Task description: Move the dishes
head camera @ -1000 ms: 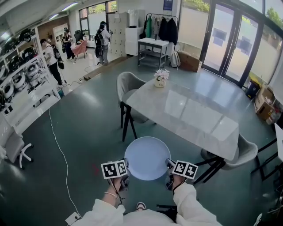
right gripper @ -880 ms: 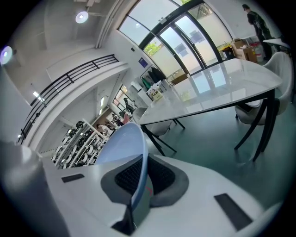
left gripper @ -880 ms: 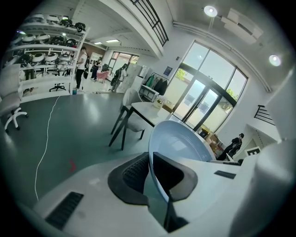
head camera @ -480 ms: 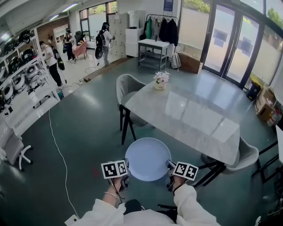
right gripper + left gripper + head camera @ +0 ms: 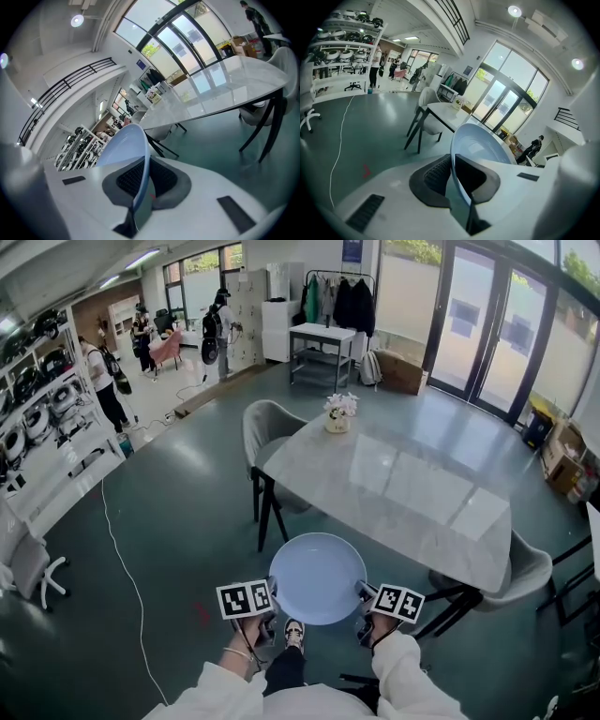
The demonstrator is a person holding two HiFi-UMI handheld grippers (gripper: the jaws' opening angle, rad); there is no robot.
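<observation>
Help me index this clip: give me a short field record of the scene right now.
held item: pale blue plate
left gripper: shut on the plate's left rim
right gripper: shut on the plate's right rim
plate position: in the air over the floor, short of the table, not resting on anything
table: pale marble top, flower pot at its far end
seating: grey chair at the table's far left
background: people standing at far left

My head camera looks steeply down on the tabletop (image 5: 412, 484) ahead. The cameras on the left gripper (image 5: 272, 604) and right gripper (image 5: 364, 594) sit close behind their jaws, facing forward. All three share the plate (image 5: 317, 577) and tabletop.
</observation>
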